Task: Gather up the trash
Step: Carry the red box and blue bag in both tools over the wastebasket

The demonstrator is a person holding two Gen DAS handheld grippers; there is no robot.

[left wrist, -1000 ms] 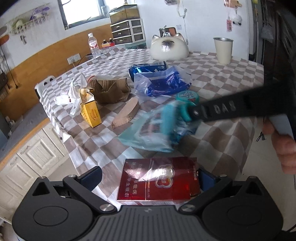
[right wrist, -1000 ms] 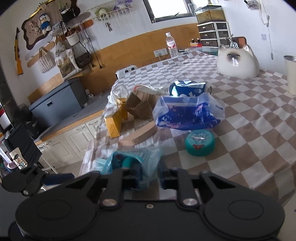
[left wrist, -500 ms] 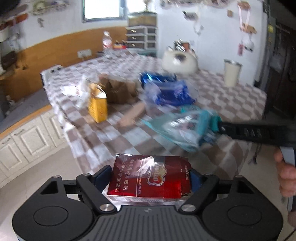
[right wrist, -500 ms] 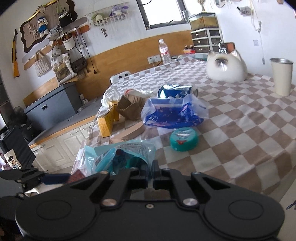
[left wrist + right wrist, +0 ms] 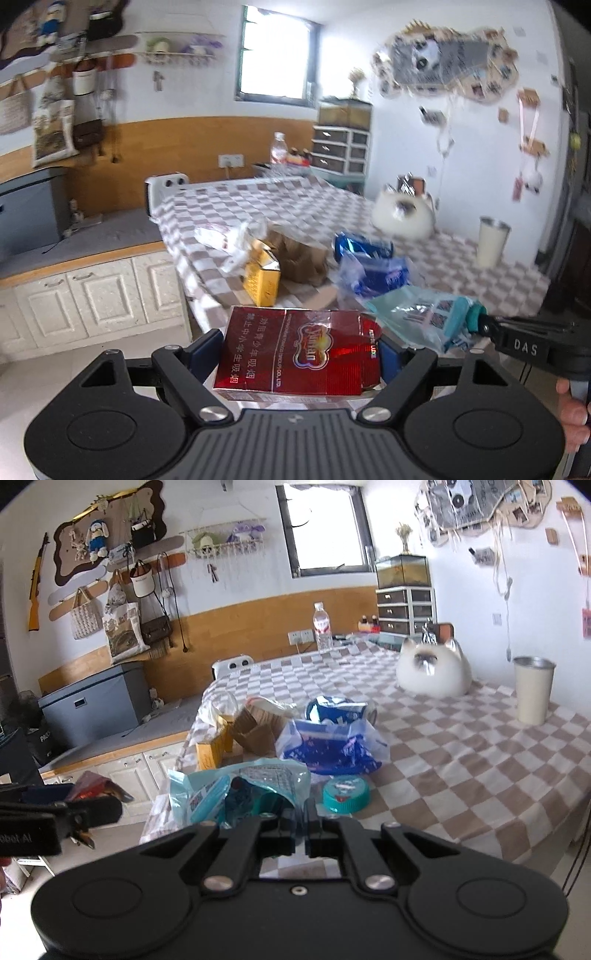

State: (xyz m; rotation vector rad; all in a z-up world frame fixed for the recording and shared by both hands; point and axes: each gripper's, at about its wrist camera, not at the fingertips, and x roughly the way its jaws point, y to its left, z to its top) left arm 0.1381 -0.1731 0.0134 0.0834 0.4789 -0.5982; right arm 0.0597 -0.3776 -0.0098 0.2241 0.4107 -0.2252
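Note:
My left gripper [image 5: 295,350] is shut on a red cigarette pack [image 5: 295,354] and holds it in the air off the table's near edge. My right gripper [image 5: 302,821] is shut on a light blue plastic wrapper [image 5: 240,786], also lifted; the wrapper also shows in the left wrist view [image 5: 417,314]. On the checkered table [image 5: 461,746] lie a yellow carton [image 5: 260,282], a crumpled brown paper bag [image 5: 299,258], a blue foil bag [image 5: 364,247], a blue plastic bag [image 5: 328,746] and a teal lid [image 5: 345,795].
A white cat-shaped ornament [image 5: 434,672], a cream cup [image 5: 532,690] and a water bottle [image 5: 322,627] stand further back on the table. White floor cabinets [image 5: 85,295] run along the left. A grey box [image 5: 92,705] sits on the counter.
Both grippers have pulled back and up from the table with the red pack and the blue wrapper in them. The right jaws have closed tight on the wrapper.

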